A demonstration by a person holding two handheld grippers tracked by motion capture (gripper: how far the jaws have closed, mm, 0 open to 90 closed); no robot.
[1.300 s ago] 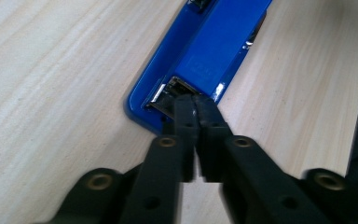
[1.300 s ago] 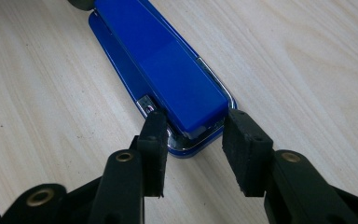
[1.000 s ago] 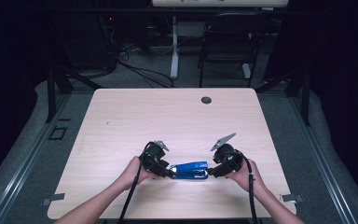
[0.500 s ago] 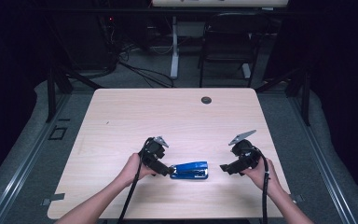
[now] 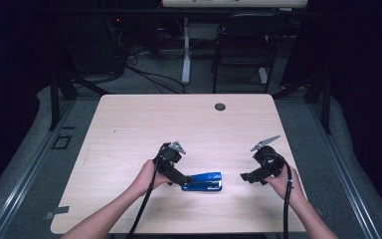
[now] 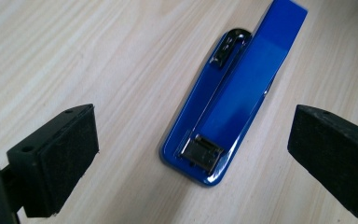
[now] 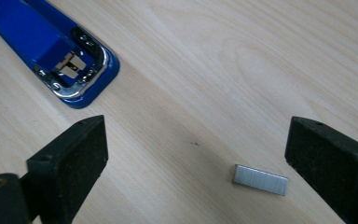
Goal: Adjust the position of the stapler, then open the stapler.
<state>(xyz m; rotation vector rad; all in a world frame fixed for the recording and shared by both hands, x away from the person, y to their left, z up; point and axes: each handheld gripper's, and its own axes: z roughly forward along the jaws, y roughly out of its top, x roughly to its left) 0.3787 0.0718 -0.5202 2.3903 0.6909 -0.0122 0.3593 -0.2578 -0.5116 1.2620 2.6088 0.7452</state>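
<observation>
Blue stapler (image 5: 202, 181) lies flat on the table (image 5: 129, 129), near the front edge, roughly midway between the left and right edges. Glossy blue body, long and narrow with rounded ends; chrome fittings at the nose and a small metal hinge block at the rear. In the left tool view the far end of the stapler (image 6: 235, 98) is cut off by the top of the frame; in the right tool view only its nose end (image 7: 51, 46) shows, the rest cut off at the upper left corner.

Left tool (image 5: 181, 178) — jaws have just been opening and stand wide apart. The rear end of the stapler lies ahead of and between the black, matte foam-like pads (image 6: 70, 158), touching neither. In the high view the tool's tip sits just at the stapler's left end; whether it touches cannot be made out there.

Right tool (image 5: 246, 177) — jaws have likewise just been opening and stand wide, nothing clamped. It sits toward the right edge, apart from the stapler. Between its pads lies a small strip of staples (image 7: 261, 179), flat, silvery, rectangular, resting on the table closer to the right-hand pad (image 7: 331, 163) and clear of it. This strip is too small to find in the high view.

Table top: pale wood-grain laminate, with a round dark grommet (image 5: 220, 106) near the back edge.
</observation>
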